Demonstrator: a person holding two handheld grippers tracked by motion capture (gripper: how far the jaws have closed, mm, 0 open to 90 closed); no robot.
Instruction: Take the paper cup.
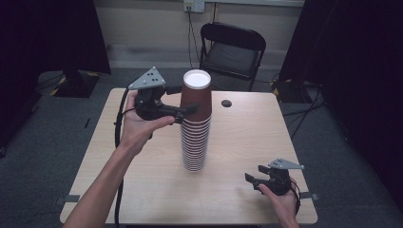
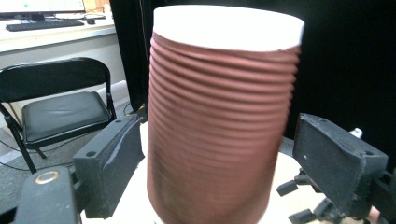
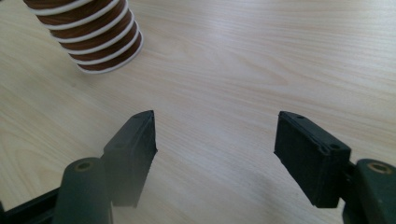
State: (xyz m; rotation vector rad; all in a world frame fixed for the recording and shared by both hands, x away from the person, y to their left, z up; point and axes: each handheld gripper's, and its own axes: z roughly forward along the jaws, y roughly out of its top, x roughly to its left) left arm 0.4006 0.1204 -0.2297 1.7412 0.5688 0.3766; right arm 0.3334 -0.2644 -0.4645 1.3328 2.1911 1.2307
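While the right gripper (image 3: pixel 215 154) gapes, left fingers (image 2: pixel 112 163) clasp the top cup (image 1: pixel 196 97).

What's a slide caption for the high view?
Left tool grips the top brown cup of an upside-down stack; right tool rests open on the table.

A black folding chair (image 1: pixel 232 47) stands behind the wooden table (image 1: pixel 247 142). A small dark hole (image 1: pixel 226 103) sits in the table top. A wall socket (image 1: pixel 194 5) holds a cable. The floor is grey.
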